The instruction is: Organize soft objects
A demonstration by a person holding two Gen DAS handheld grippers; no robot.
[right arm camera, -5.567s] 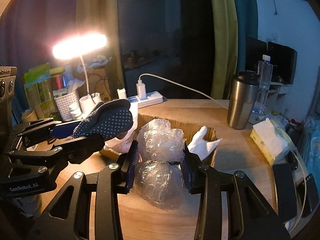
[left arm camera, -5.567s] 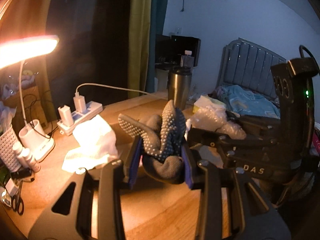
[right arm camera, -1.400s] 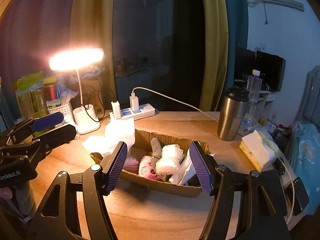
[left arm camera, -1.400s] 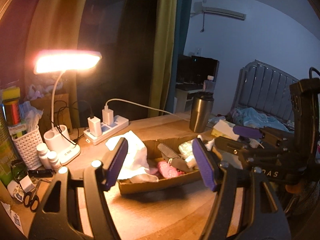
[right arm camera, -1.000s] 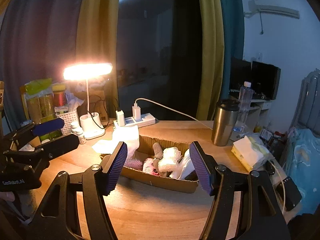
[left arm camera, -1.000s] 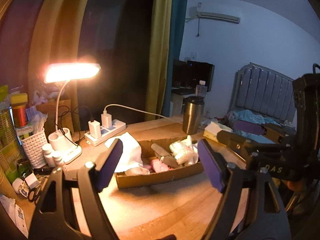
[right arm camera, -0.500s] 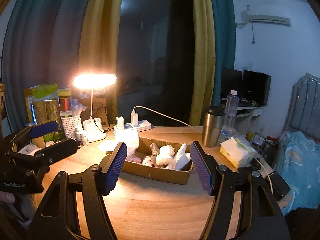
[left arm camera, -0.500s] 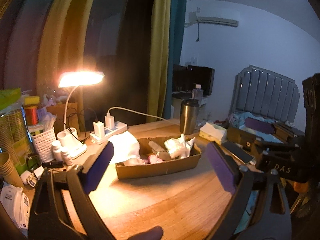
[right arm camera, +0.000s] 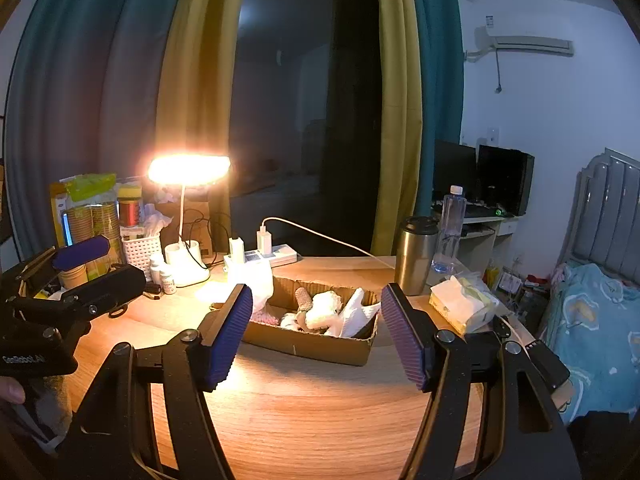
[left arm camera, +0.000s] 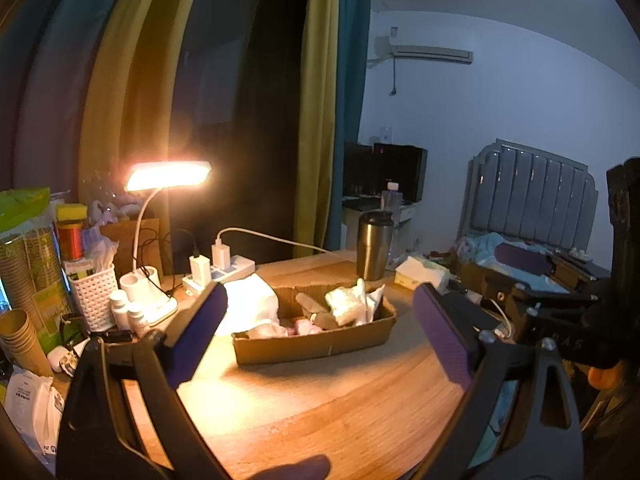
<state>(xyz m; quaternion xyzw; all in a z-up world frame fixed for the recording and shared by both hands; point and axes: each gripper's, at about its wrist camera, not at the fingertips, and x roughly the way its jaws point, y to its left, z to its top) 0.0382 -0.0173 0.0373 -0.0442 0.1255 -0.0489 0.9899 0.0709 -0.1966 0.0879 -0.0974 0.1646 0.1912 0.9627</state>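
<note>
Both grippers now sit farther back from the cardboard box [right arm camera: 308, 344], where the dotted glove [right arm camera: 304, 299] and bubble wrap [right arm camera: 326, 310] lie. Left gripper [left arm camera: 320, 332], just opened wider, and right gripper [right arm camera: 316, 336] gape empty. Sorting looks nearly finished.

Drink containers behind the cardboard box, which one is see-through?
The plastic water bottle with the white cap, standing just right of the steel tumbler. The tumbler is opaque metal with a dark lid.
</note>
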